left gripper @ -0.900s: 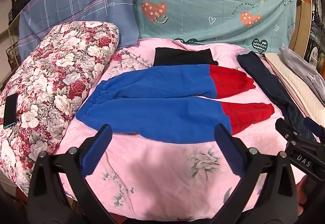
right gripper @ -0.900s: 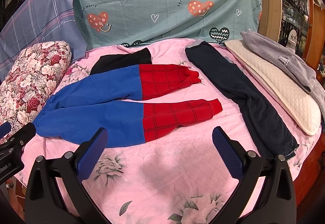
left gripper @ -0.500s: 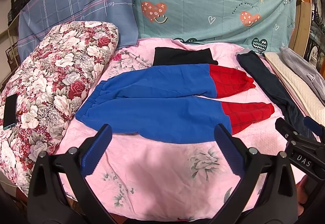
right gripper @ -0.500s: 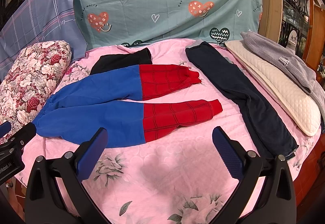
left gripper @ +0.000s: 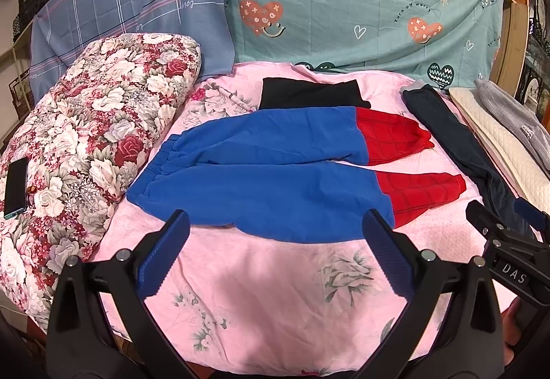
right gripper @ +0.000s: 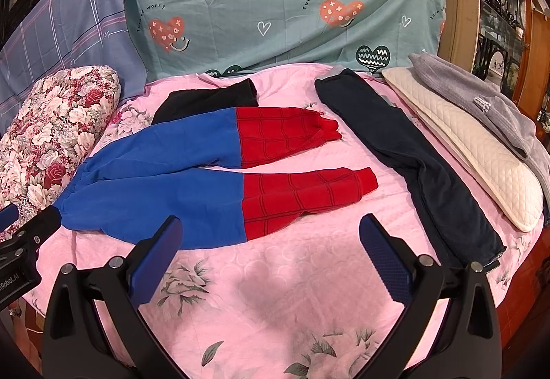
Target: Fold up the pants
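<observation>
Two grippers hover low over the near edge of the pink bed (left gripper: 275,310), neither touching cloth. From the left gripper (left gripper: 275,255), jaws wide and empty, the pants (left gripper: 261,179) lie flat at 12 o'clock, waistband at 10, red cuffs at 2. The right gripper (right gripper: 270,255), jaws equally wide and empty, has the pants at 11 o'clock and dark trousers (right gripper: 419,166) at 1. Nothing has shifted since the earlier frames; both grippers hold the same pose. The teal sheet (right gripper: 292,11) reads "Turn off worry"; the right gripper's body shows "DAS" in the left view.
</observation>
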The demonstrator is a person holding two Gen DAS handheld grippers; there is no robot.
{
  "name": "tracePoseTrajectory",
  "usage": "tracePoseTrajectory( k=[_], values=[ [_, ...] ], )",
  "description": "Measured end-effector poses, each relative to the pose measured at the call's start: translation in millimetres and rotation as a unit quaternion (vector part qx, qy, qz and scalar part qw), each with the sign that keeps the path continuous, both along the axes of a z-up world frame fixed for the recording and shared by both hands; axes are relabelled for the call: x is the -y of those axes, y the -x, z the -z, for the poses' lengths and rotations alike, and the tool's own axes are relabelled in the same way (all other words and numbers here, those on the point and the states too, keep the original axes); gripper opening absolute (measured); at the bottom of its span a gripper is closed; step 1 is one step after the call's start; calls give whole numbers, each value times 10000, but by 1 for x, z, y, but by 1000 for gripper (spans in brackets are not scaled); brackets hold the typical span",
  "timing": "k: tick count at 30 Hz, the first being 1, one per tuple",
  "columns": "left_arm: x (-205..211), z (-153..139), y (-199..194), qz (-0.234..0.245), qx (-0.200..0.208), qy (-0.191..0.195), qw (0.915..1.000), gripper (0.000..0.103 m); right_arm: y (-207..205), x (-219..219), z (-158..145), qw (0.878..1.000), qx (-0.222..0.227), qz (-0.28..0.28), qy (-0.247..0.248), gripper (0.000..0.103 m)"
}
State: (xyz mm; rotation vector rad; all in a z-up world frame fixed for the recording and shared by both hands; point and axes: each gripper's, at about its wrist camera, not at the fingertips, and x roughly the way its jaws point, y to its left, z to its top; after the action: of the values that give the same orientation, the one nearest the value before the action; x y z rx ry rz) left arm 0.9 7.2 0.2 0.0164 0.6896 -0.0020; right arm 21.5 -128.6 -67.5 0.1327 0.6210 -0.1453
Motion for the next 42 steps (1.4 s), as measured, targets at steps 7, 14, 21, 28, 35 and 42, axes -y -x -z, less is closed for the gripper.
tracePoseTrajectory(
  k=[7,14,21,28,35,42],
  values=[
    [-3,6,-4,-9,-32,2,10000,101,-4,0,4,10000,-29,-13,-1,102],
    [-3,12,-7,-11,-65,-4,10000,101,-6,-1,5,10000,-66,-29,9,102],
    [-13,38,-31,10,-716,274,9971,101,-15,6,16,9995,-265,-88,-117,102],
    [-105,113,-82,-984,-1778,1362,9696,101,-28,20,41,9966,-764,-78,-307,102],
    [-197,154,-133,-1808,-1984,2362,9339,101,-24,22,48,9960,-810,-143,-339,102],
    [-217,175,-167,-2006,-2162,2468,9231,21,-20,47,50,9955,-872,130,-345,102]
  ],
)
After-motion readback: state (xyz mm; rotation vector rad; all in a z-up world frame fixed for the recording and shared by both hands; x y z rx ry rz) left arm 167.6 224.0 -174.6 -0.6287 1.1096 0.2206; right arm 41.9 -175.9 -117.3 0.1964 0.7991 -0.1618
